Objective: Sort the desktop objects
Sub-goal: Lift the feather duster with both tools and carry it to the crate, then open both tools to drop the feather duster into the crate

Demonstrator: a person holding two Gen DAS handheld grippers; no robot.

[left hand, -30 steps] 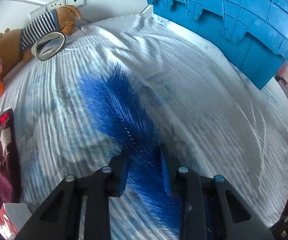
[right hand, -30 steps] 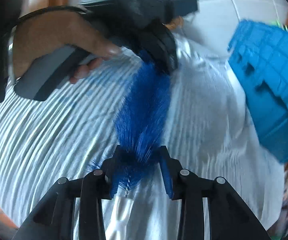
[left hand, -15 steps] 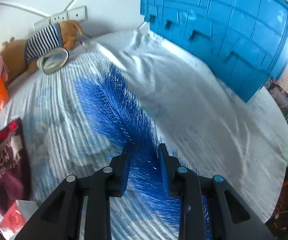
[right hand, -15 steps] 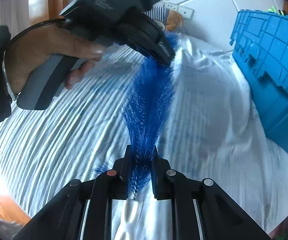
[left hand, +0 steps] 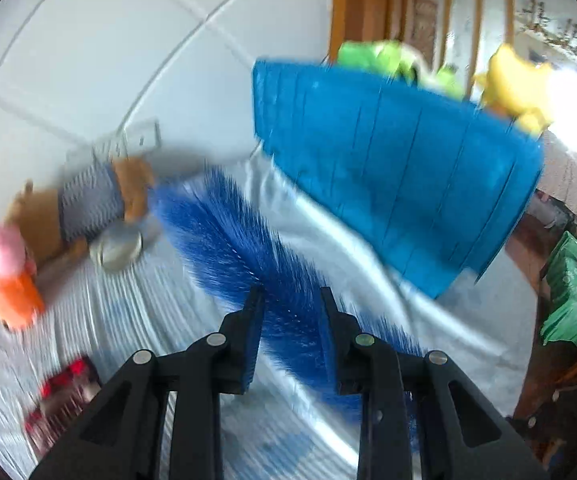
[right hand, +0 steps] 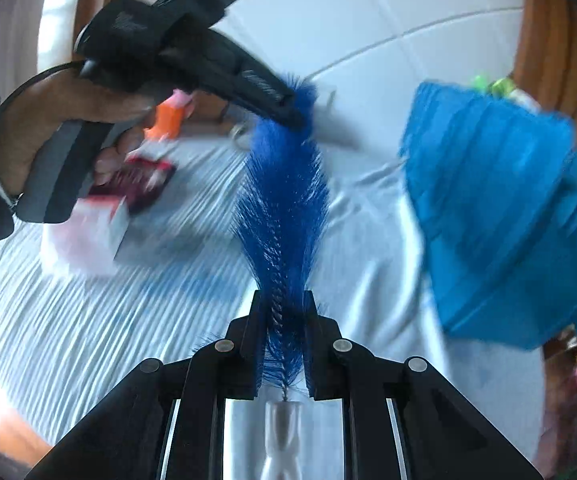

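The blue bristle brush [right hand: 284, 208] runs up the centre of the right wrist view, held at both ends, w/ the striped white cloth [right hand: 88, 320] on the desk behind it. Right gripper [right hand: 284, 320], bottom centre, has its fingers pinching the twisted-wire stem just above the white handle [right hand: 282, 424]. At the brush's far tip, upper centre, the left gripper [right hand: 288, 114] bites into the bristles; a person's hand [right hand: 48, 128] grips its grey handle at upper left. In the left wrist view the brush [left hand: 240, 240] slants from centre-left down btwn the left gripper's [left hand: 292, 312] fingers, which are closing on the bristles. Blue crate [left hand: 392, 184] sits at right in both views, green and yellow items poking over its rim. Far left in the left view: brown plush in a striped shirt [left hand: 88, 204], pink-and-orange toy [left hand: 8, 268], tape roll [left hand: 116, 248], a red packet [left hand: 64, 396] at lower left. All blurred.
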